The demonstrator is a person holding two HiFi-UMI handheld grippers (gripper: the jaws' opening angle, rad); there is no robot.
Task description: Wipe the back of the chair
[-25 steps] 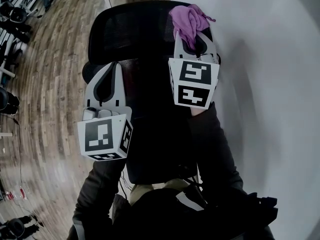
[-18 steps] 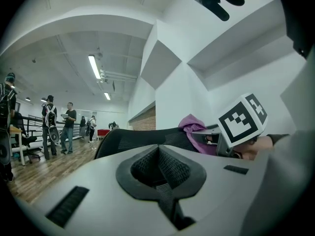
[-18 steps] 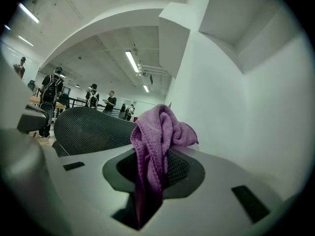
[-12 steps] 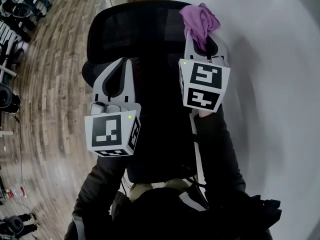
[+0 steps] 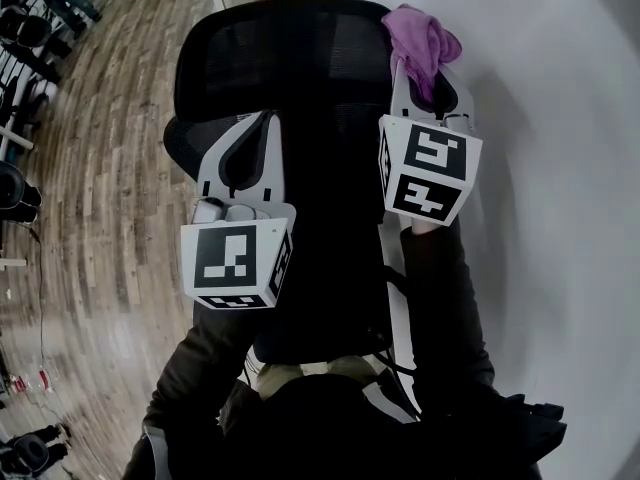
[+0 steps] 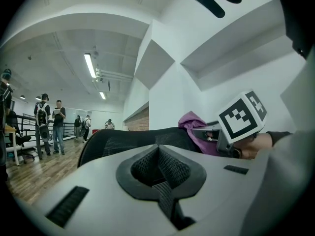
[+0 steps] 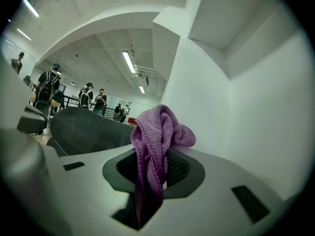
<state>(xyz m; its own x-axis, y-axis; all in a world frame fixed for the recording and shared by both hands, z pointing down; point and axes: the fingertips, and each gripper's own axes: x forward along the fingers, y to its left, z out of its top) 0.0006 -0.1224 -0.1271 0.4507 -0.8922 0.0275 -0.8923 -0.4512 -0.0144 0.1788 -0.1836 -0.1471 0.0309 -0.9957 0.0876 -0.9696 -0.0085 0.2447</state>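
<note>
The black mesh chair back (image 5: 280,58) fills the top middle of the head view, seen from above. A purple cloth (image 5: 425,38) bunches out of my right gripper (image 5: 428,76), which is shut on it at the chair back's upper right corner, close to the wall. In the right gripper view the cloth (image 7: 160,132) hangs through the jaws, with the chair mesh (image 7: 83,127) to its left. My left gripper (image 5: 262,120) is shut and holds nothing; it hovers over the left half of the chair back (image 6: 128,139). From it the right gripper (image 6: 216,132) and cloth (image 6: 194,127) show to the right.
A white wall (image 5: 560,168) runs close along the right side. Wooden floor (image 5: 100,168) lies to the left, with dark equipment (image 5: 15,193) at its edge. Several people (image 6: 49,127) stand far off by a railing. My own dark sleeves (image 5: 440,318) sit below the grippers.
Both grippers have shifted to the right. The cloth has slid along the chair's top edge from near its middle right to the right corner by the wall.
</note>
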